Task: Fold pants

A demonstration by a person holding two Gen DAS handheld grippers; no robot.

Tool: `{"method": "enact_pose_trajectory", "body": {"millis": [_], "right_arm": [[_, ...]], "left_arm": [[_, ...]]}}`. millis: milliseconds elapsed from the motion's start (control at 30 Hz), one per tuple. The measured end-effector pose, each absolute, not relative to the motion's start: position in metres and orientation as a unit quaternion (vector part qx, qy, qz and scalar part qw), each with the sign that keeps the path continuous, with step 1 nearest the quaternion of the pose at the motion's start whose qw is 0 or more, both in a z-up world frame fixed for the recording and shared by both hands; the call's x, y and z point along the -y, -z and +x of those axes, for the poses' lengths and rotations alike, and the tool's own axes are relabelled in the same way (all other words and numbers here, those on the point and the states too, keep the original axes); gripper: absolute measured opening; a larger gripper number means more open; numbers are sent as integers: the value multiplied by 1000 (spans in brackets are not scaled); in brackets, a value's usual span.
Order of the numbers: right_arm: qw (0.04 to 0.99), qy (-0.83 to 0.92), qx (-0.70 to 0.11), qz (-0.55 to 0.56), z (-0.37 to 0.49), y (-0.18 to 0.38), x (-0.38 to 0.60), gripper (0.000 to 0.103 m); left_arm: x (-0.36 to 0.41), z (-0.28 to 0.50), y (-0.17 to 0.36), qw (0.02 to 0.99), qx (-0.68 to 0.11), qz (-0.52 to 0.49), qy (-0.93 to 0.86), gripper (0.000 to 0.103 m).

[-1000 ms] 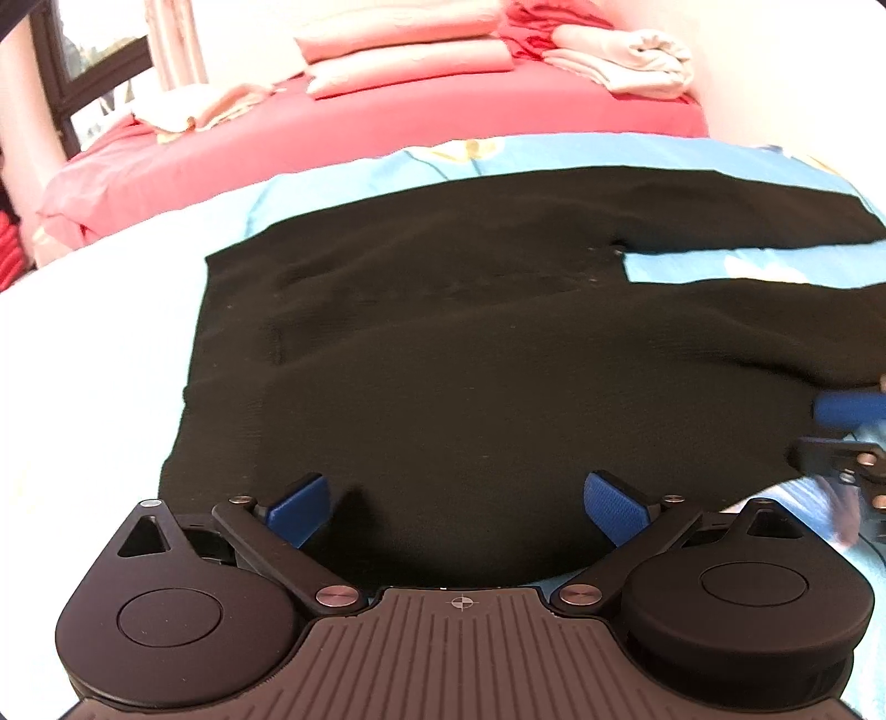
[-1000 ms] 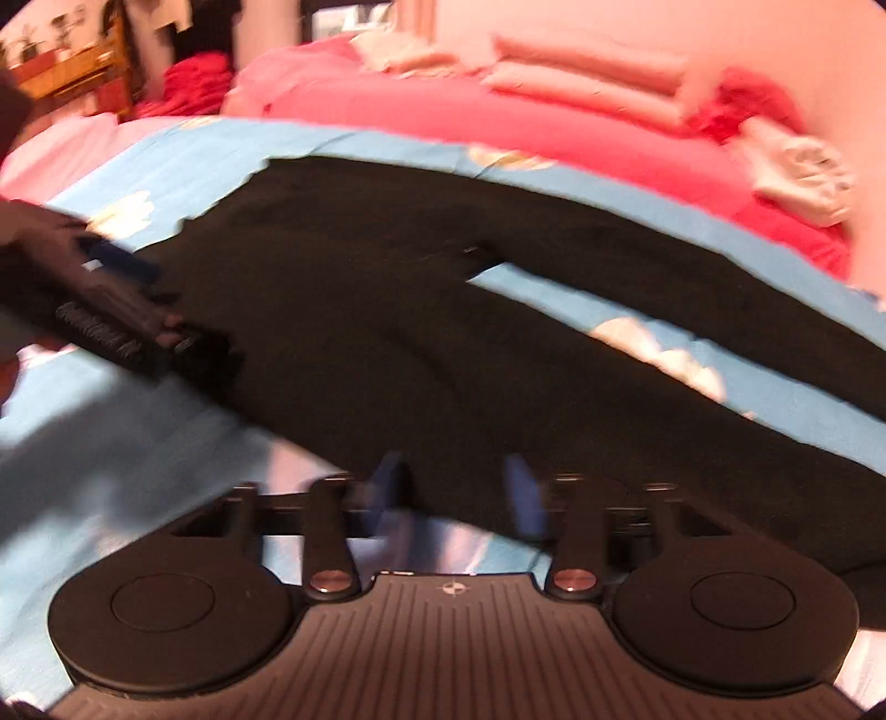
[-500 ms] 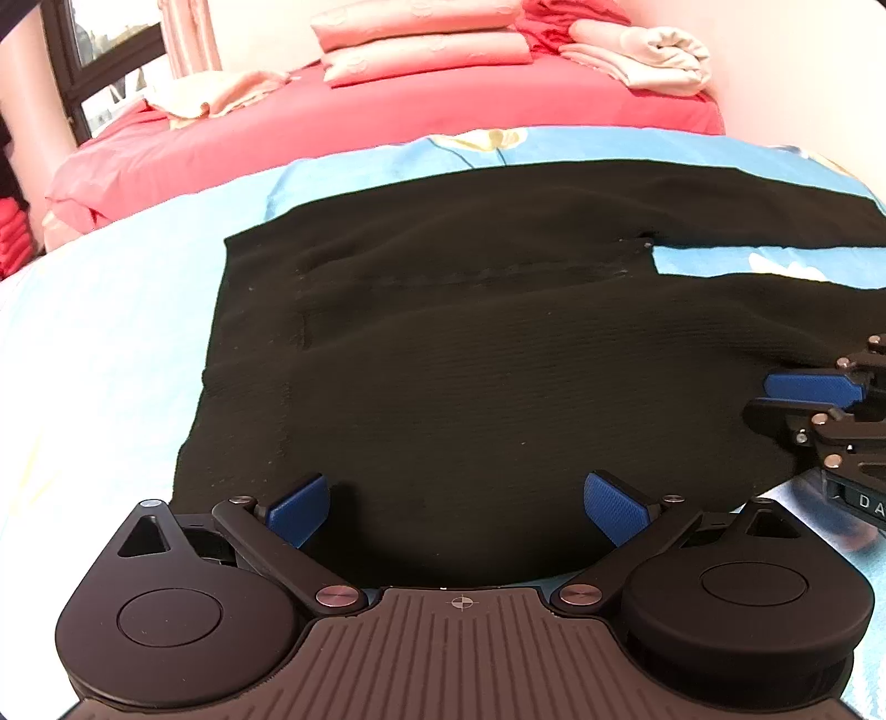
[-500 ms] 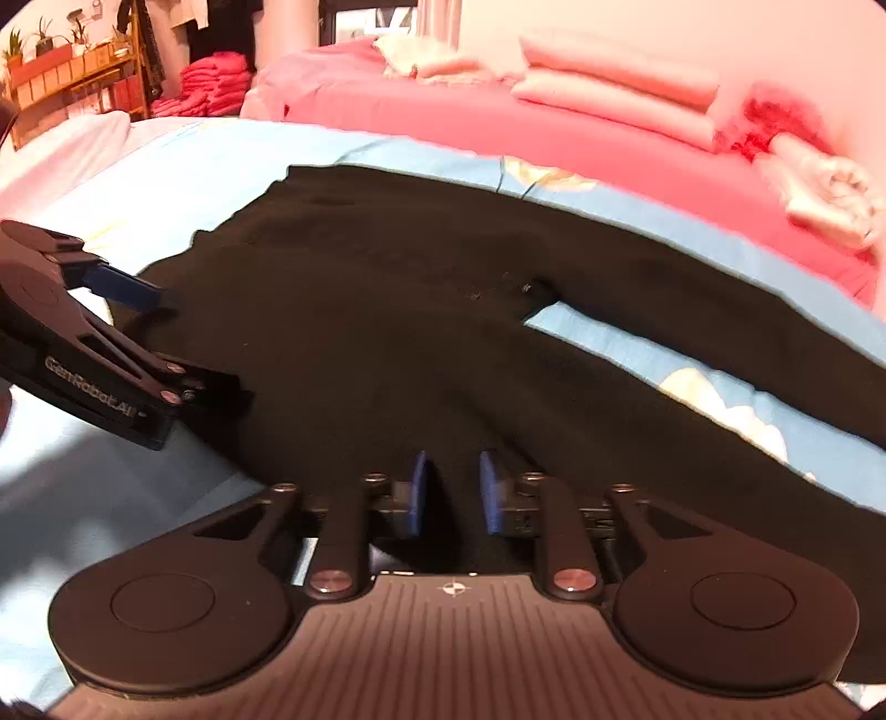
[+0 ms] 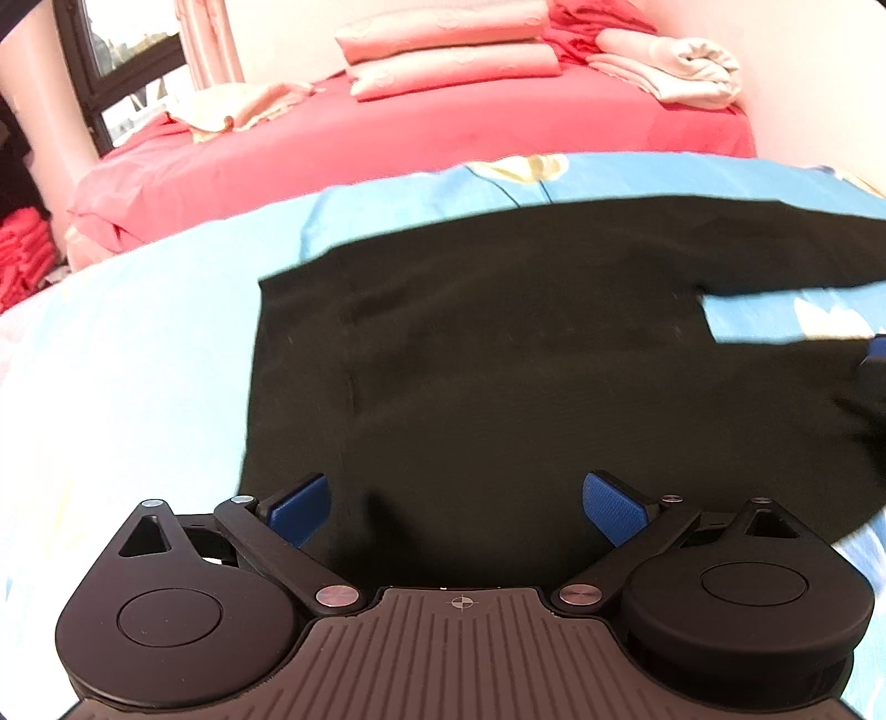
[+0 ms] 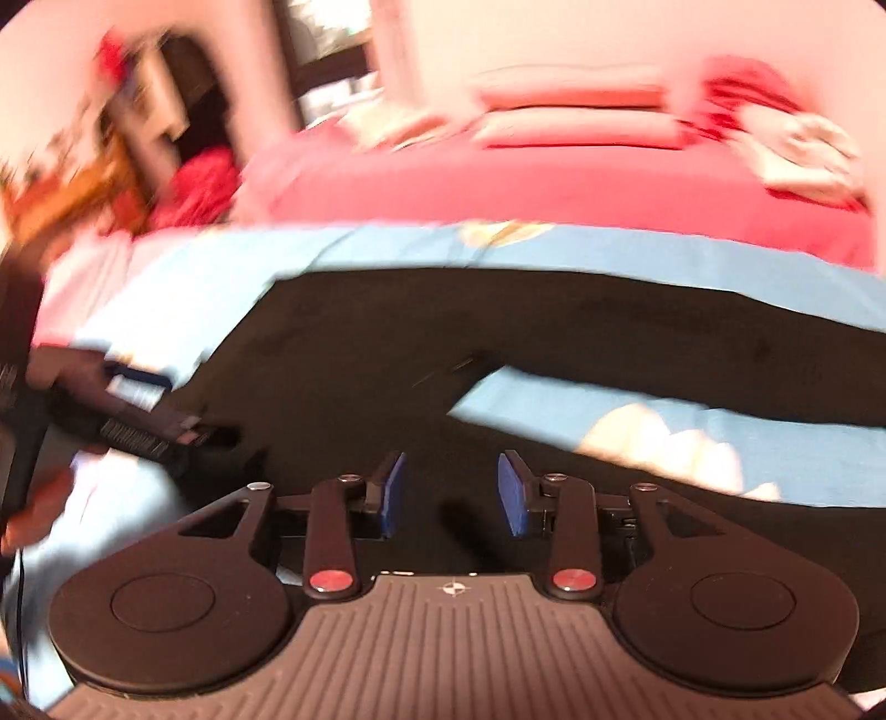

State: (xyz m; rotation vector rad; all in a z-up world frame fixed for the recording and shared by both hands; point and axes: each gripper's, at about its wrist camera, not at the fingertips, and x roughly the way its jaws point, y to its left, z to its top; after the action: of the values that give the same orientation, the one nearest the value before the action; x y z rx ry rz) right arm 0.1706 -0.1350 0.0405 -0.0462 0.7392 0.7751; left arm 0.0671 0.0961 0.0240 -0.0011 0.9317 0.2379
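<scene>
Left gripper [image 5: 454, 509] jaws wide, right gripper [image 6: 449, 493] jaws just reopened, both empty over black pants [image 5: 498, 365].

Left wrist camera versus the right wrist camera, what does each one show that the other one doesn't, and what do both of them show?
Only the left wrist view shows the left gripper head-on, open over the waist end of the black pants, plus a dark-framed window.

Only the right wrist view shows the right gripper, its jaws apart after just opening, with nothing pinched, and a blurred wooden shelf.

Both share the pants spread flat on the blue floral sheet, the pink bed and its stacked pillows.
</scene>
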Motion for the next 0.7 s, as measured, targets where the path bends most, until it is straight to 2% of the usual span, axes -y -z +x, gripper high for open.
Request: {"method": "enact_pose_trajectory", "body": {"millis": [67,167,233,300,467,567,700], "right_arm": [[869,-343,-356,11,189,-40,149,43],[892,-290,-344,51,214,-39,178,54],[903,-247,-337,99,233,-37,206,59],[913,-179,-331,159,255,-35,242,67],[893,-39,-343,287,306,-8,313,66],[884,-5,-340,321,329,8,331,66],[884,19,-295,363,349,29,348,63]], "left_arm": [[-99,78,-27,886,-448,0,-117,103],[-108,100,-29,886,-450,-12,-111,103],[-115,115,-30,886,-450,-25,-107,103],[-124,131,-25,885,-451,-40,-104,103],[-148,162,8,862,-486,-83,-115,103],[-154,156,14,874,-463,-104,-106,103],[-153,143,20,891,-433,-98,-97,103]]}}
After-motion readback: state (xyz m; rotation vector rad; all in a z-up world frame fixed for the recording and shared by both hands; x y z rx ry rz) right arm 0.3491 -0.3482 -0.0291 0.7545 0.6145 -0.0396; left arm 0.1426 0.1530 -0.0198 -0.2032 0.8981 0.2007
